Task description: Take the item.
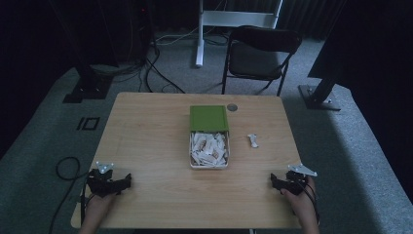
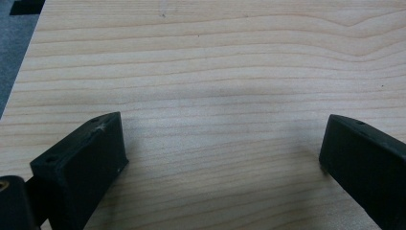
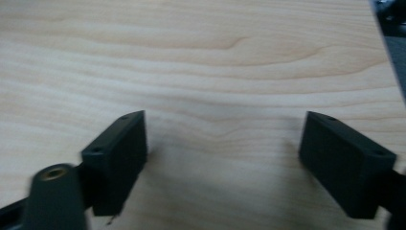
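Brimming white box [image 1: 209, 165] of paper packets, green lid [image 1: 209, 118] behind

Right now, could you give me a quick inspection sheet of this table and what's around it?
Surface: wooden table, bare under both grippers.
Job's things: white box full of small packets, its green lid lying against the far end; one loose packet to its right.
Clutter: small round grey disc near the far edge.
Grippers: left gripper and right gripper open, empty, at the near corners.
Cables: black loop on the floor at left; more behind the table.
Surroundings: black folding chair, grey carpet, dark stands.
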